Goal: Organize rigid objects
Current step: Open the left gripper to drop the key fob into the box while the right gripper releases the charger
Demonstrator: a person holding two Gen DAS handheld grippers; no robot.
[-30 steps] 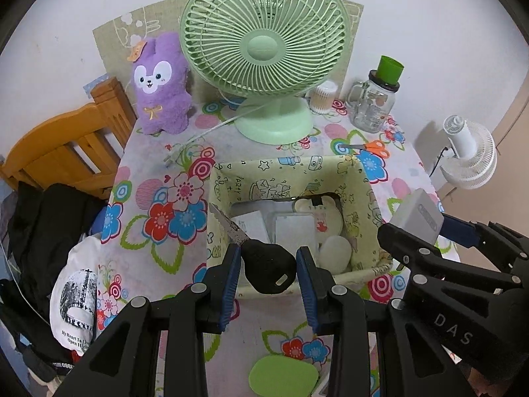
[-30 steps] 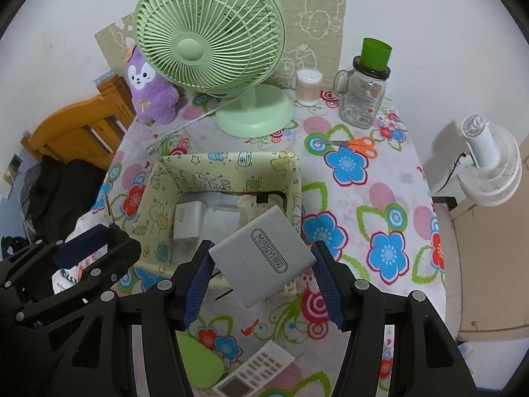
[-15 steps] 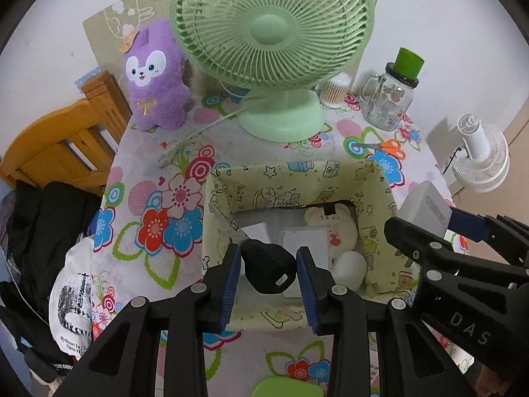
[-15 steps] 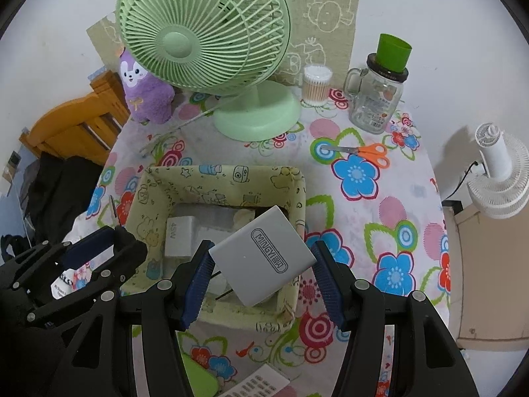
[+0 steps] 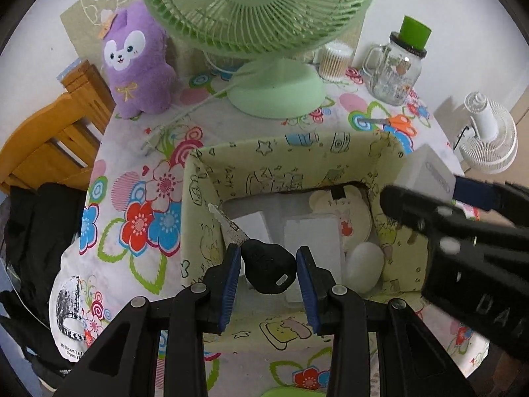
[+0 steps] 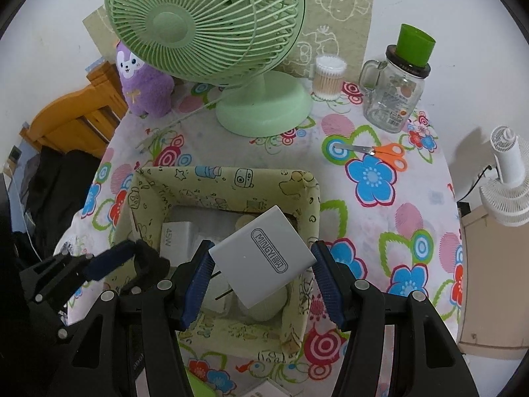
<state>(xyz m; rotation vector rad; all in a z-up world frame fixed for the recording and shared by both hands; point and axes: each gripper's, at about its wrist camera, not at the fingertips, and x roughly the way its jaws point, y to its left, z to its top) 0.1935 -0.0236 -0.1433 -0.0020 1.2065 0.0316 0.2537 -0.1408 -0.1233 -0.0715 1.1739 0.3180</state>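
A white wall behind, and a round bench [image 6: 390, 231] under a loud flowered cloth, with a big green fan [image 6: 211, 26] at the far side, a purple plush toy [image 6: 145, 86] to its left and a glass jar [image 6: 396, 99] with a green cap off to the right. Orange scissors [image 6: 380, 150] lie on the cloth just right of centre. In the middle sits the yellow fabric box [image 6: 297, 192], and both pairs of tongs hang right over it! The left tongs [image 5: 268, 273] are pinched narrow on the black head of a key [image 5: 269, 271], its metal blade sticking up and away toward the box's left wall. That is a small, light, hard thing, and the fat plastic head looks like the sensible place to grip; the thin blade would likely twist out. The right tongs [image 6: 261, 266] hold a white charger block [image 6: 264, 254] across its flat sides, cocked at an angle above the near right corner of the box. I'd call that one stiff, a bit heavier, smooth-skinned and so a touch slippery; squeezing the broad faces suits it. Down in the box already: a white adapter [image 6: 177, 235], a pale egg-shaped thing [image 5: 365, 264] and a cream bear-shaped disc [image 5: 350, 215].
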